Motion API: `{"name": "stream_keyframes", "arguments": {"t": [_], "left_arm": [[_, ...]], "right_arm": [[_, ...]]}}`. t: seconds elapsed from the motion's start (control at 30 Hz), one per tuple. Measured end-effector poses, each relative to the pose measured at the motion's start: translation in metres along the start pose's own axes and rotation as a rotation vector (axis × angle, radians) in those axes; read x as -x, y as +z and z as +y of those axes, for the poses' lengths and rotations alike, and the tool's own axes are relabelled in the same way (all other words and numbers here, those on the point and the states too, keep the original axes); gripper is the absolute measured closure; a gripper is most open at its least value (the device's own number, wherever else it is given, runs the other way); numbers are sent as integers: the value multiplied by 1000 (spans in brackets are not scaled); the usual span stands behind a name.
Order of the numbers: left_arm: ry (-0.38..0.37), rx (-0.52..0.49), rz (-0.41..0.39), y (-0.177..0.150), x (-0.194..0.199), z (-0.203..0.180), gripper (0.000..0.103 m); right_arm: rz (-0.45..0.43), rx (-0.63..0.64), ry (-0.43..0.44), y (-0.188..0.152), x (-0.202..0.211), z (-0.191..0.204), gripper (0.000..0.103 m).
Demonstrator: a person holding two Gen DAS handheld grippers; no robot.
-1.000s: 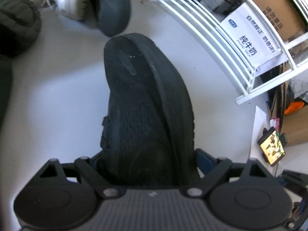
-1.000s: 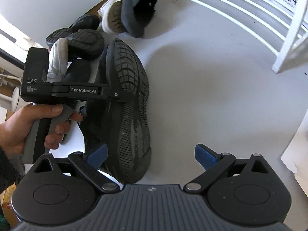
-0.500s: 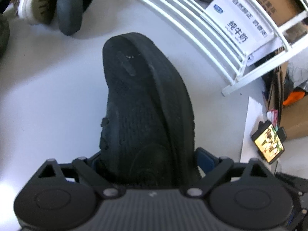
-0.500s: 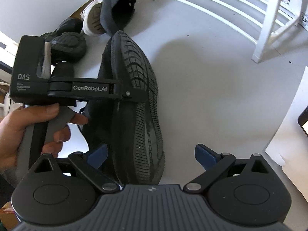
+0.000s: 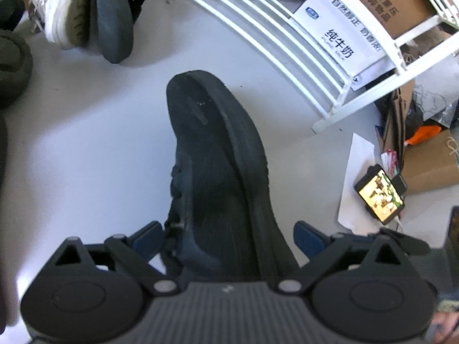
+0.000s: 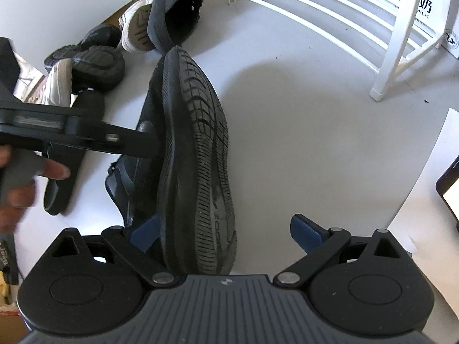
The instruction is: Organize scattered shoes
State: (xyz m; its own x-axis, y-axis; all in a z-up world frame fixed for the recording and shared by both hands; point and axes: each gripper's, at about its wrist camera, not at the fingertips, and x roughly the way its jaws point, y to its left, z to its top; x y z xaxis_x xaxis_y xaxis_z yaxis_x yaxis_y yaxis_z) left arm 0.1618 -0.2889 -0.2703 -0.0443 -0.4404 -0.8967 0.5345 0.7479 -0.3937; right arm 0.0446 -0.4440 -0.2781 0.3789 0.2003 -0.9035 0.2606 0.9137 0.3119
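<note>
Left gripper: jaws have just been opening and now stand wide, shoe between them, pads look just clear of it, so a release and not a grip. Right gripper: open, holds nothing. Its left pad is just beside the shoe's heel, the right pad well off it. The shoe is black and on its side, toe pointing away, tread facing right in the right view, on the grey floor in front of the rack and not on it. Step, as I judge it: letting go of one shoe short of the rack. Next move calls for a fresh hold across heel or midfoot, a roll to get the sole down, then a lift onto a rail, or else a trip to the heap for its mate. Counts: 1 shoe at the grippers. In the heap beyond the toe, 1 dark clog, 2 white sneakers, 2 chunky dark soles, maybe 1 flat black slipper under the left tool — hard to tell. 1 rack, 1 lit phone, 1 hand in view.
</note>
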Motion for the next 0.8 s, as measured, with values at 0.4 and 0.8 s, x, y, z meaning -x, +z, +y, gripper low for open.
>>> {"name": "stream_keyframes", "arguments": {"t": [0.4,0.8], "left_arm": [[166,12,39,-35,73,10,4],[315,129,-60,-90,203,18,1]], "right_arm": [[0,89,16,5,5,16,9],[-25,215,40,13,23,49,10]]}}
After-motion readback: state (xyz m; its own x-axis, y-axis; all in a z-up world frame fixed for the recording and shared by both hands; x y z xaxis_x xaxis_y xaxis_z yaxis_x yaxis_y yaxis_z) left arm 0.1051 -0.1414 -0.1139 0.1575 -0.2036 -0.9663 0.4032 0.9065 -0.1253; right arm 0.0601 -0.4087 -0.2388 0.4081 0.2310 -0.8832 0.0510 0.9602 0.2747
